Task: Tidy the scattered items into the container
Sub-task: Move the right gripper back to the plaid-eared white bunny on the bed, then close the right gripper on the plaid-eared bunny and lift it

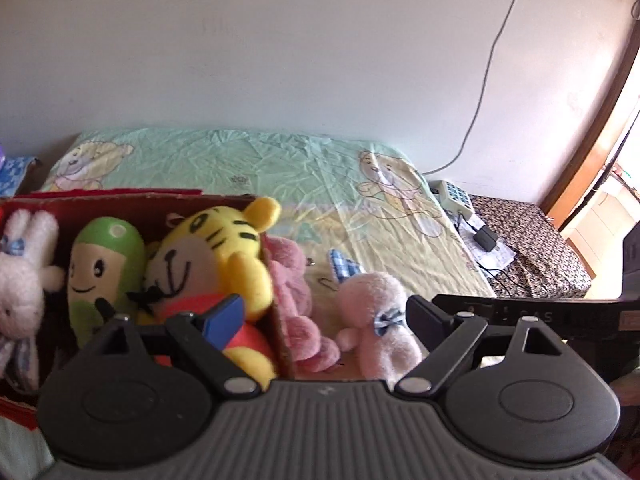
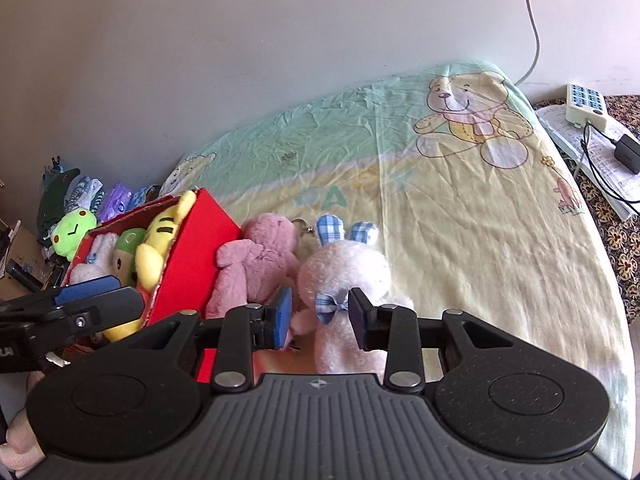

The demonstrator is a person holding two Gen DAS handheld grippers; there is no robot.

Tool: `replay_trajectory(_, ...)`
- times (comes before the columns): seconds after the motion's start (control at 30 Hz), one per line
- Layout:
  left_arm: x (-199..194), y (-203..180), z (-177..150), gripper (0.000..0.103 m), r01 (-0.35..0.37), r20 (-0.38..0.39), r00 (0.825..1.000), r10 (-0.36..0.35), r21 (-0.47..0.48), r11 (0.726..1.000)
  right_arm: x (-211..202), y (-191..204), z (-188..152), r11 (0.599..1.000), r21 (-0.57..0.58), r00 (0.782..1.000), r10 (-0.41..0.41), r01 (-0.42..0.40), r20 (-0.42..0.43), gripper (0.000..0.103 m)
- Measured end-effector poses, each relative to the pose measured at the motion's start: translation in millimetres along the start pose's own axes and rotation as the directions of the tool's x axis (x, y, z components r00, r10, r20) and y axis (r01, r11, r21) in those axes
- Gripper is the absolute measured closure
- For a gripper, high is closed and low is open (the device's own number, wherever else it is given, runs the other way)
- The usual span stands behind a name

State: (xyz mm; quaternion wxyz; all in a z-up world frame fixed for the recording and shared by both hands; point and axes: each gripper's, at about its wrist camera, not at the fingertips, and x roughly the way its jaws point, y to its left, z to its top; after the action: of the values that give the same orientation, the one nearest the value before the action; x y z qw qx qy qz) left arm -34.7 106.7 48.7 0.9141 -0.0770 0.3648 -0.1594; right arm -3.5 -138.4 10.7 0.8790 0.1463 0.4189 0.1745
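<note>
- Straddling the pale pink bunny (image 2: pixel 344 276), the right gripper (image 2: pixel 320 318) has its jaws partly open, one pad on each side of the toy's neck at the blue bow; no squeeze on the plush is visible, so the toy is judged bracketed, not yet held.
- The bunny lies on the bed sheet (image 2: pixel 460 220) directly ahead of the right gripper, checked ears pointing away. That leaves the narrow neck (the firmest grasp point) facing the jaws.
- The darker pink plush (image 2: pixel 260 264) lies just left of the right gripper, leaning against the outer wall of the red box (image 2: pixel 200 248); it also remains outside.
- The left gripper (image 1: pixel 324 320) is wide open and empty, hovering over the box's near corner, its left finger above the yellow tiger (image 1: pixel 216 252).
- The tiger, a green plush (image 1: pixel 104 268) and a white bunny (image 1: pixel 24 280) already sit upright inside the box, packed side by side.
</note>
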Motion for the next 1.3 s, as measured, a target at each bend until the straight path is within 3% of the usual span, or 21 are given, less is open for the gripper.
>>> replay_trajectory(0.17,17,-38,-3,0.019,0.056,-0.013,0.998,-0.056,0.066,0.996,3,-32,2,0.997,0.075,0.999,0.027,-0.024,-0.041,0.068)
replay_trajectory(0.33,48,-60,-12,0.018,0.122,-0.064,0.991,-0.119,0.059,0.991,9,-62,3,0.983,0.179,0.996,0.06,-0.048,-0.061,0.064)
replay_trajectory(0.43,68,-63,-20,0.015,0.109,-0.084,0.991,-0.105,0.051,0.993,15,-73,4,0.97,0.224,0.992,0.113,-0.097,-0.061,0.058)
replay_trajectory(0.63,113,-50,-30,0.015,0.089,-0.153,0.984,-0.091,-0.018,0.996,33,-77,9,0.963,0.232,0.985,0.155,-0.134,-0.071,0.057)
replay_trajectory(0.8,132,-47,-33,0.015,0.025,-0.145,0.989,-0.026,-0.01,1.0,46,-80,15,0.96,0.224,0.979,0.19,-0.17,-0.07,0.047)
replay_trajectory(0.97,152,-41,-38,0.014,0.045,-0.195,0.979,-0.056,-0.061,0.997,63,-77,18,0.967,0.187,0.976,0.194,-0.174,-0.097,0.045)
replay_trajectory(1.13,166,-52,-42,0.014,0.026,-0.203,0.979,-0.024,0.011,1.0,78,-79,21,0.965,0.184,0.97,0.212,-0.188,-0.12,0.044)
replay_trajectory(1.3,175,-42,-40,0.014,0.028,-0.212,0.977,-0.03,-0.015,1.0,87,-78,24,0.957,0.187,0.958,0.249,-0.222,-0.14,0.042)
